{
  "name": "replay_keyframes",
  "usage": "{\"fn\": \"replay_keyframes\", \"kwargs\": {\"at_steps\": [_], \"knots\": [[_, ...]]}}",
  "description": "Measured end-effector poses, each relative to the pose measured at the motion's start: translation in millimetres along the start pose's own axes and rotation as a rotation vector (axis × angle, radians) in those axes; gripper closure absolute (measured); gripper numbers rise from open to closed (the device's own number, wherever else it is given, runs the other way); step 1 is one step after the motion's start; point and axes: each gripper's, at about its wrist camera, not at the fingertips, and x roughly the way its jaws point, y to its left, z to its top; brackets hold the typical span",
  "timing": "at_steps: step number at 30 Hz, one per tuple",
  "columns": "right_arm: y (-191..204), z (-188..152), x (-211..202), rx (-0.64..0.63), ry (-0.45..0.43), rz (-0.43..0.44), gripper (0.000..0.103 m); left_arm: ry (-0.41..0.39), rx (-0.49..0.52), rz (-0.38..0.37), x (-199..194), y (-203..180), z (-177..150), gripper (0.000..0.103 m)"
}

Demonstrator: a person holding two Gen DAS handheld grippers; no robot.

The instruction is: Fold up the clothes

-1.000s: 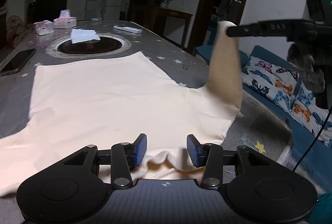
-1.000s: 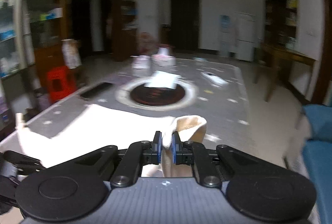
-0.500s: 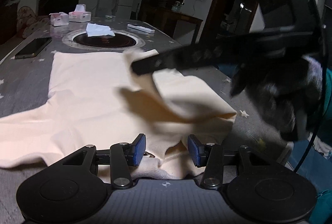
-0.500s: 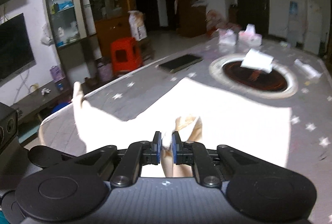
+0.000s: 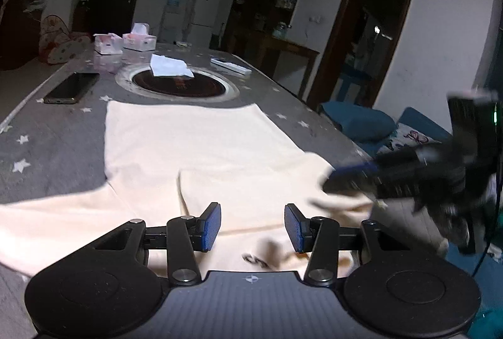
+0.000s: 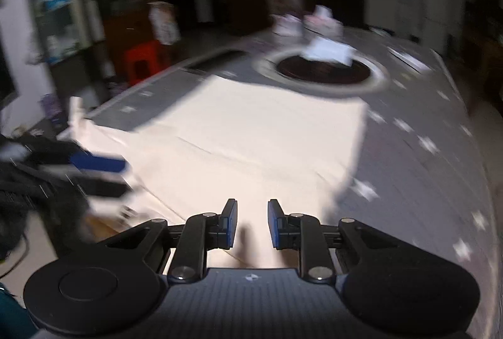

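1. A round dark hob is sitting recessed in the star-patterned surface.
2. A white tissue is lying on the hob.
3. A phone is lying left of the hob.
4. Two tissue boxes are standing beyond the hob.

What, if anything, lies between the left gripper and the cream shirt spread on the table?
Nothing visible: the left gripper hangs open directly over the cream shirt, near its collar.

The left gripper sits at the lower centre of its view, jaws parted, nothing pinched. The right gripper, lower centre of its own view, points downward, jaws opening with nothing between them.
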Motion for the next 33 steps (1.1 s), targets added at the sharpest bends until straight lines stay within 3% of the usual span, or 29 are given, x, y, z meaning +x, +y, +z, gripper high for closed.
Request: {"fn": "replay_keyframes", "kwargs": {"at_steps": [5, 9, 17, 18, 22, 26, 33], "knots": [[-20.2, -16.6, 1.0, 0.063, 0.035, -0.011, 0.083, 0.015, 0.000, 0.028, 19.5, 1.2, 6.2, 0.057], [-25.4, -7.3, -8.8, 0.071, -0.023, -0.018, 0.083, 0.021, 0.031, 0.121, 27.7, -2.7, 3.0, 0.055], [-31.4, -14.6, -15.5, 0.093, -0.028, -0.054, 0.076, 0.059, -0.035, 0.194, 37.2, 9.2, -0.5, 0.056], [-30.1, -16.7, -15.7, 0.091, -0.027, -0.050, 0.075, 0.060, -0.029, 0.196, 37.4, 8.5, -0.6, 0.057], [-23.3, -20.9, -17.8, 0.066, -0.031, -0.055, 0.060, 0.063, -0.039, 0.189, 36.6, 10.0, 4.6, 0.095], [-14.5, -27.7, -21.3, 0.036, -0.035, -0.059, 0.047, 0.030, -0.021, 0.166, 29.5, 6.4, 22.0, 0.098], [3.6, -35.7, -19.9, -0.048, -0.059, -0.089, 0.032, -0.067, 0.072, 0.059, 15.9, -23.8, 87.5, 0.098]]}}
